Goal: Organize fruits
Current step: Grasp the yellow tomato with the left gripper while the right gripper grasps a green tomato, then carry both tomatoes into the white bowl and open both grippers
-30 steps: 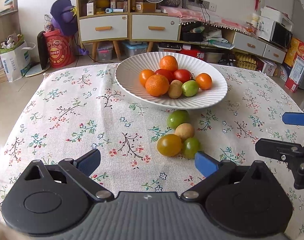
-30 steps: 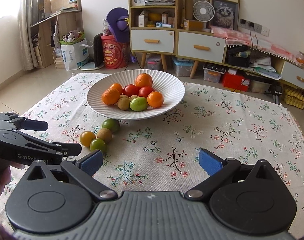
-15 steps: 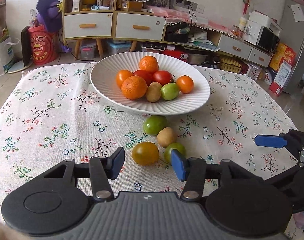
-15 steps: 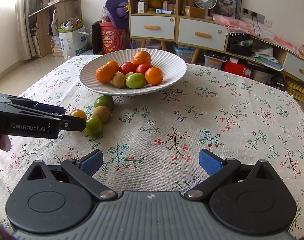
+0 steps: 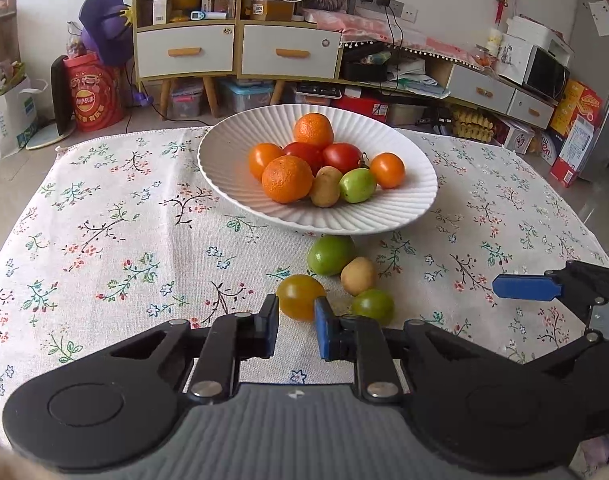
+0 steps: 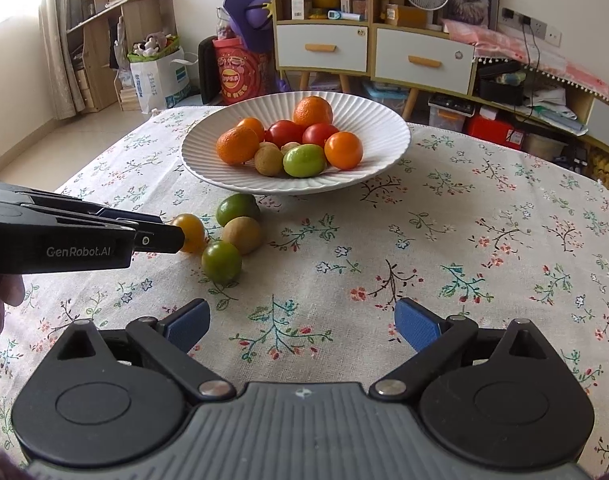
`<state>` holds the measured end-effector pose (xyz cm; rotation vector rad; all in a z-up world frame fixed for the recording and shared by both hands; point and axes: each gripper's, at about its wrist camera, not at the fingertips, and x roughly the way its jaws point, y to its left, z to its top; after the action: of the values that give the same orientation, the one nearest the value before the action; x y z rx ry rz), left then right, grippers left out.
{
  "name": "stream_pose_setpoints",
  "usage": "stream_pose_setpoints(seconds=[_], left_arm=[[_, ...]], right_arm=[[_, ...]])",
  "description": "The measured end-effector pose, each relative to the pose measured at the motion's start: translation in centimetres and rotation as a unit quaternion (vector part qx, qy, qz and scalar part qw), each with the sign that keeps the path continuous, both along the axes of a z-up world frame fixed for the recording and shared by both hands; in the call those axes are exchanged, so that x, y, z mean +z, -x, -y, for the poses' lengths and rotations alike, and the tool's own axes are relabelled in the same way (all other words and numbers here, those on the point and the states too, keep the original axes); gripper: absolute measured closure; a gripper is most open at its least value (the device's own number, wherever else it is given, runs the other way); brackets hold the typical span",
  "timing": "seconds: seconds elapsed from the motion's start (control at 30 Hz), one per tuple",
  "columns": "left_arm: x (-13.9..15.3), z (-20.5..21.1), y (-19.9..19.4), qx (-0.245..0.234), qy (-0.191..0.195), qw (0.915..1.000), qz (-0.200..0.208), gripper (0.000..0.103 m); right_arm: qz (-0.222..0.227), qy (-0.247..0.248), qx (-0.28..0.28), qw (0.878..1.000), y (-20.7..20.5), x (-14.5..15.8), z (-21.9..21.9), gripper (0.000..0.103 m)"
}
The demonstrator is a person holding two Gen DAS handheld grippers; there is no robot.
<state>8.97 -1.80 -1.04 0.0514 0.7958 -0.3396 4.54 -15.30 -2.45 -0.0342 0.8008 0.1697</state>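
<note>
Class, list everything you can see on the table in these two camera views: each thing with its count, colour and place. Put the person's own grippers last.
bowl: one, white, ribbed, far middle of the table.
fruit in the bowl: at least eight; four orange, two red, one green, one or two tan-brown.
yellow tomato: one, on the cloth near the bowl, between the left gripper's fingertips.
large green fruit: one, just at the bowl's near edge.
tan fruit: one, beside it.
small green tomato: one, nearest.
tablecloth: one, cream, floral.
left gripper: black, blue pads, narrowed round the yellow tomato.
right gripper: wide open, nothing between its fingers.
</note>
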Motion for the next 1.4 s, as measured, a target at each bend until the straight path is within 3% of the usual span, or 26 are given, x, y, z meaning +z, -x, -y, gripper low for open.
stream_pose_setpoints(seconds=[0.2, 0.33, 0.4, 0.43, 0.53, 0.6, 0.97, 1.17, 1.27, 1.37, 1.4], left_arm=[[-1.0, -1.9, -0.2, -0.009, -0.008, 0.9999, -0.008, 0.091], [-1.4, -3.1, -0.4, -0.009, 0.003, 0.9999, -0.006, 0.076], [-1.5, -3.4, -0.5, -0.013, 0.009, 0.9999, -0.003, 0.068], [-1.5, -3.4, -0.6, -0.015, 0.010, 0.9998, -0.002, 0.063], [-1.5, -3.1, -0.7, -0.022, 0.012, 0.9997, -0.001, 0.059], [-1.5, -2.9, -0.8, -0.027, 0.011, 0.9996, 0.000, 0.059], [-1.4, -1.2, -0.5, -0.058, 0.019, 0.9981, 0.002, 0.058], [-1.6, 0.0, -1.2, -0.048, 0.027, 0.9984, -0.009, 0.061], [-1.5, 0.6, -1.5, -0.040, 0.023, 0.9989, -0.011, 0.069], [-1.5, 0.7, -1.7, -0.033, 0.021, 0.9991, -0.014, 0.084], [-1.5, 0.7, -1.7, -0.031, 0.021, 0.9992, -0.014, 0.084]], right_arm=[[-0.002, 0.020, 0.022, 1.000, -0.7, -0.7, -1.8, 0.024], [0.009, 0.026, 0.030, 0.999, -0.9, -0.6, -2.4, 0.034], [0.007, 0.022, 0.037, 0.999, -1.2, -0.5, -2.5, 0.047], [0.007, 0.020, 0.038, 0.999, -1.3, -0.4, -2.6, 0.049], [0.010, 0.017, 0.046, 0.999, -1.4, -0.3, -3.0, 0.063], [0.008, 0.012, 0.051, 0.999, -1.4, -0.3, -3.1, 0.078], [0.009, -0.005, 0.024, 1.000, -1.1, 0.7, -1.1, 0.080], [0.004, -0.012, 0.005, 1.000, -1.5, 0.9, -0.1, 0.080], [0.008, -0.013, 0.006, 1.000, -1.4, 1.1, 0.2, 0.080], [0.010, -0.015, 0.006, 1.000, -1.5, 1.2, 0.4, 0.080], [0.010, -0.016, 0.006, 1.000, -1.5, 1.3, 0.4, 0.080]])
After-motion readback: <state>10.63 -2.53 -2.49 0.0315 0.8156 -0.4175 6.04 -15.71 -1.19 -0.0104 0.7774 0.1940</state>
